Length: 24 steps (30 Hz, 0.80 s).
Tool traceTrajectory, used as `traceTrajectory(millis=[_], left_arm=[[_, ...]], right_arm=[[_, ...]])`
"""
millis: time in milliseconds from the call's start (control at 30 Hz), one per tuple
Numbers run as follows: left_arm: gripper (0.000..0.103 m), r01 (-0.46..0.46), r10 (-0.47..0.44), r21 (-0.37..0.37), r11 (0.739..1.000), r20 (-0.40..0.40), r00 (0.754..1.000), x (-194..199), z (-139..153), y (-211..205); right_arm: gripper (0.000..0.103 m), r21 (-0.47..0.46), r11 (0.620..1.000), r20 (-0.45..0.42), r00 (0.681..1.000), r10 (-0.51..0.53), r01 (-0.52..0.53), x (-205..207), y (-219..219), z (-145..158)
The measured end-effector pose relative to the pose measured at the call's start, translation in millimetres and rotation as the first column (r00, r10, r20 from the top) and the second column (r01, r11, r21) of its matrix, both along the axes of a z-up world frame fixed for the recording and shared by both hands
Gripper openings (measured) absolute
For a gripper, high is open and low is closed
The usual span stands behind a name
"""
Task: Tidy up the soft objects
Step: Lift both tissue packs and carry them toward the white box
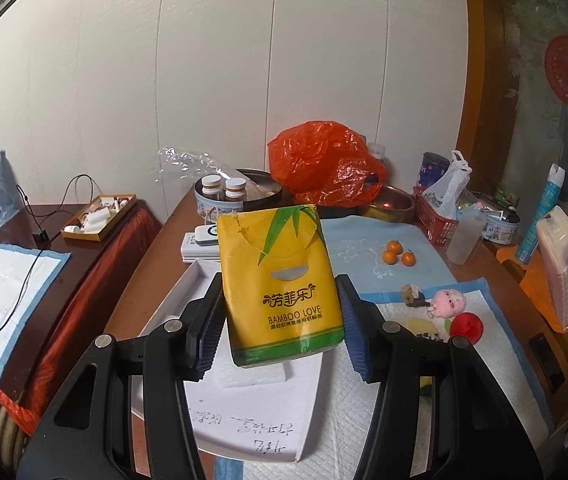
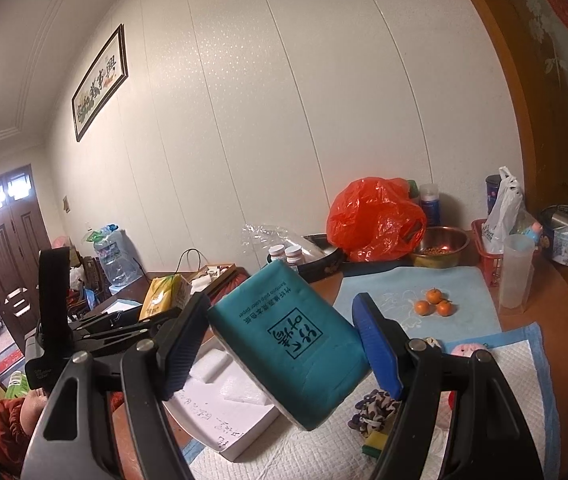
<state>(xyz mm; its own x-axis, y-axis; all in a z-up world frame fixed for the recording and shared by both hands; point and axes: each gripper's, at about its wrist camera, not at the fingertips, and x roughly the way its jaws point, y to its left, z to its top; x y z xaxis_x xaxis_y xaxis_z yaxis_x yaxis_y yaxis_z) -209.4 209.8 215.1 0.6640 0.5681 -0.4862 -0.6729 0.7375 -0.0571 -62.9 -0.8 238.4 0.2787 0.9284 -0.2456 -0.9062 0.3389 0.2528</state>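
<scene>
The left gripper (image 1: 282, 312) clamps a yellow tissue pack (image 1: 280, 280) upright above the white box (image 1: 252, 412); the right gripper (image 2: 284, 344) grips a teal tissue pack (image 2: 287, 344), tilted. Neither is stowed yet, seemingly. Beyond the left gripper, a pink plush toy (image 1: 448, 301) and red ball (image 1: 467, 324) wait unsorted.

A lived-in home. The cluttered wooden table (image 1: 495, 264) carries a crumpled orange plastic bag (image 1: 323, 168), three small oranges (image 1: 397, 254) and pill bottles (image 1: 224, 188). A framed calligraphy scroll (image 2: 102, 80) hangs on the panelled wall near a dark wooden door (image 2: 4, 240).
</scene>
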Motion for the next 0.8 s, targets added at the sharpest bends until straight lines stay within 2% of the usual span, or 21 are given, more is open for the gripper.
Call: traceTrajectory(millis=[433, 633, 800], left_arm=[[0.053, -0.050, 0.050, -0.017, 0.999, 0.011, 0.999, -24.9, -4.1, 29.1], [0.053, -0.055, 0.055, -0.010, 0.998, 0.036, 0.998, -41.5, -1.7, 39.6], [0.053, -0.053, 0.055, -0.037, 0.998, 0.049, 0.997, -51.5, -5.1, 56.1]], right_arm=[[0.074, -0.016, 1.000, -0.017, 1.000, -0.008, 0.008, -1.3, 15.5, -4.4], [0.074, -0.004, 0.999, 0.012, 0.999, -0.051, 0.051, -6.7, 13.1, 5.7], [0.074, -0.012, 0.997, 0.026, 0.996, -0.082, 0.082, -10.1, 21.2, 13.5]])
